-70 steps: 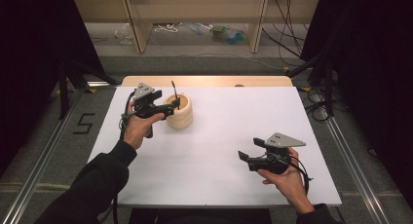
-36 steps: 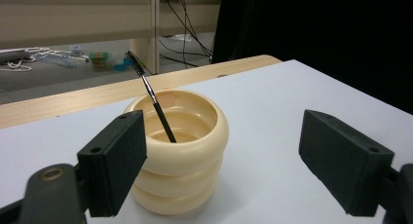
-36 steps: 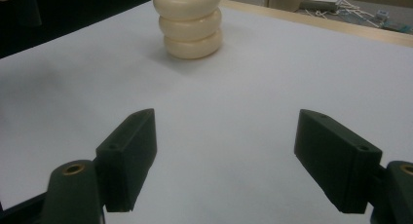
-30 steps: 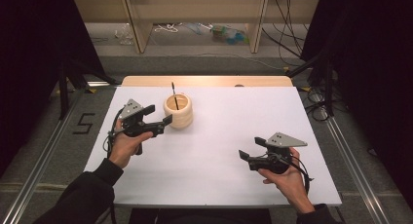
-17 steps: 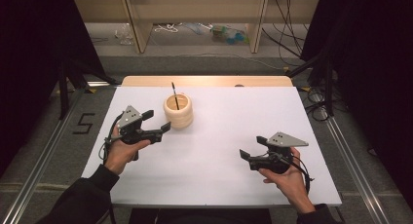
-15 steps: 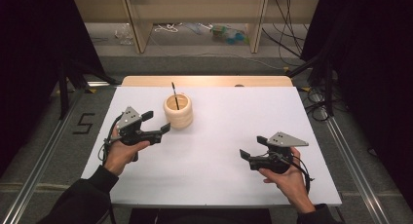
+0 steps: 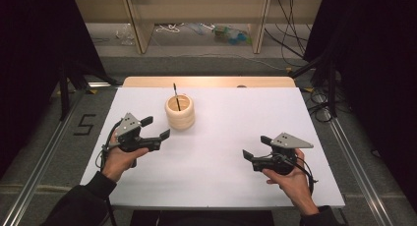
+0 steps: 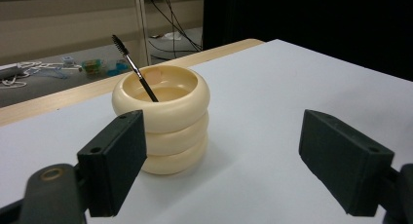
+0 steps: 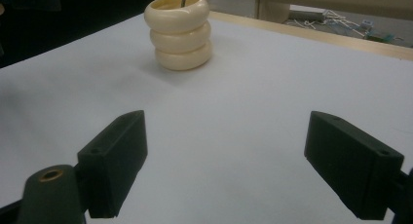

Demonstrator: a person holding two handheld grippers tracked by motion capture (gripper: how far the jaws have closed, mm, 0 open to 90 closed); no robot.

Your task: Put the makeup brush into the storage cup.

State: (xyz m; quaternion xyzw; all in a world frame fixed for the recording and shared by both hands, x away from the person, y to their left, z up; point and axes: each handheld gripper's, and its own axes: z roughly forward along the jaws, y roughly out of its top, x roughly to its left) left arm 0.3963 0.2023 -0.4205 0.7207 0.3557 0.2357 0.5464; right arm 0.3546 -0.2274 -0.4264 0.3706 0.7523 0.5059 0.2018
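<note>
A cream holder [image 7: 180, 112] with a brush [image 7: 176, 96] stands on the white surface [image 7: 221, 152], just ahead of the spread, empty left hand-held gripper [image 7: 156, 128]. The right hand-held gripper [image 7: 255, 147], jaws just opened wide, holds nothing.

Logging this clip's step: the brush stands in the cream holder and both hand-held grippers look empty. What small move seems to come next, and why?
Probably drawing the left hand-held gripper a little further back from the cream ringed holder to rest. The mascara-type brush already leans inside the holder, both sets of jaws stand open with nothing between them, and the right hand-held gripper sits well clear on the white table.
</note>
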